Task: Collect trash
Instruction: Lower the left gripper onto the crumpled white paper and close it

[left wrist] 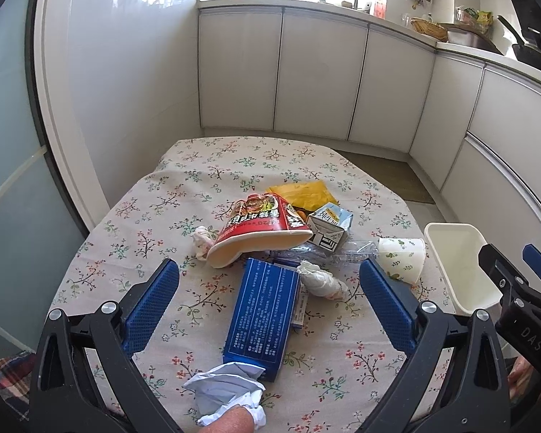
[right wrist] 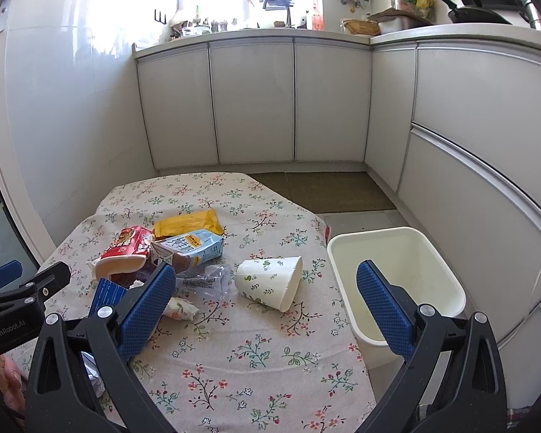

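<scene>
Two tools hovered over a cluttered surface [right wrist: 241,346] draped in a floral cloth, the left tool [left wrist: 268,301] and the right tool [right wrist: 267,310] both spread wide and gripping nothing. The left wrist view alone showed a blue box [left wrist: 261,315] lying flat between the left tool's pads, a crumpled wad of pale paper [left wrist: 227,393] at the box's near end, and two balled tissues [left wrist: 321,279] beside the heap. The right wrist view alone showed the whole of the cream bin [right wrist: 447,278], which stood on the floor just off the surface's right edge and looked empty inside. Both views showed the trash piled mid-surface: a crushed red noodle cup [left wrist: 259,231] on its side, a yellow packet [left wrist: 303,191] behind it, a pale blue milk carton [right wrist: 194,245], a flattened clear plastic bottle [right wrist: 209,279] and a floral paper cup [right wrist: 270,281] tipped over with its mouth towards the bin. White kitchen cabinets [right wrist: 256,101] lined the walls behind, with a bright window above the worktop and a dark pan [right wrist: 476,12] at the right.
</scene>
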